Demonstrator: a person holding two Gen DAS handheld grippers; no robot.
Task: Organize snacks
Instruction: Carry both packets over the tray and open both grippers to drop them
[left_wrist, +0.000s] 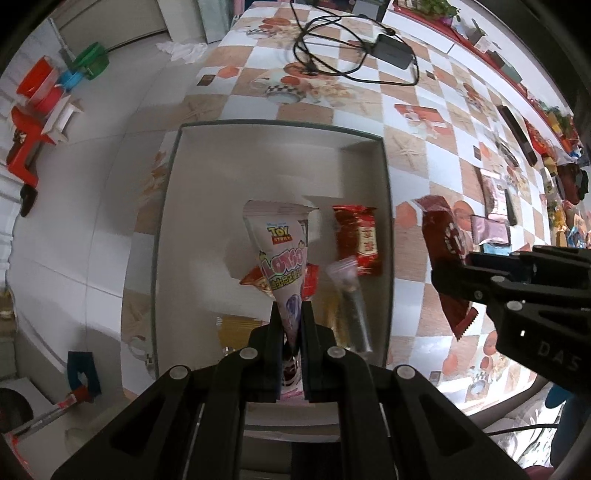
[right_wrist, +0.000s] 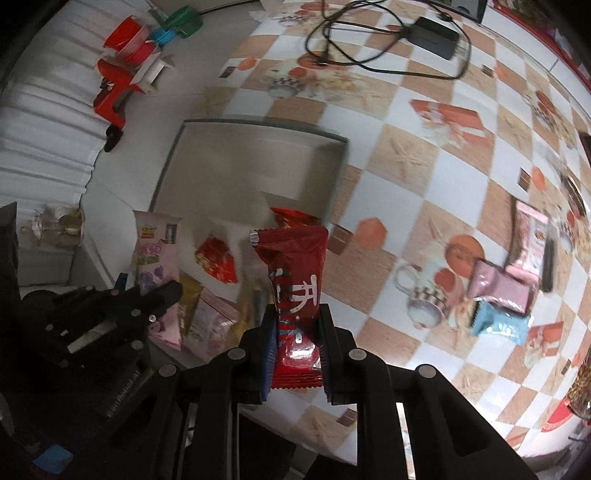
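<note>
A white open box (left_wrist: 184, 177) stands on the checked table, with a red snack packet (left_wrist: 360, 240) and other wrapped snacks lying in it. My left gripper (left_wrist: 290, 314) hangs over the box, shut on a cone-shaped pink Toy Story snack pack (left_wrist: 282, 240). To its right my right gripper (left_wrist: 443, 273) holds a dark red wrapper (left_wrist: 447, 243) above the table beside the box. In the right wrist view my right gripper (right_wrist: 297, 317) is shut on that red snack packet (right_wrist: 293, 266), near the box's right wall (right_wrist: 338, 173). The left gripper (right_wrist: 173, 291) shows there with the cone pack (right_wrist: 155, 247).
Loose snacks lie on the table at the right: a pink packet (right_wrist: 498, 288), a light blue packet (right_wrist: 495, 321) and a pink box (right_wrist: 528, 236). A black power adapter (left_wrist: 393, 50) with coiled cable lies at the far end. Red and green plastic items (left_wrist: 40, 88) sit on the floor, left.
</note>
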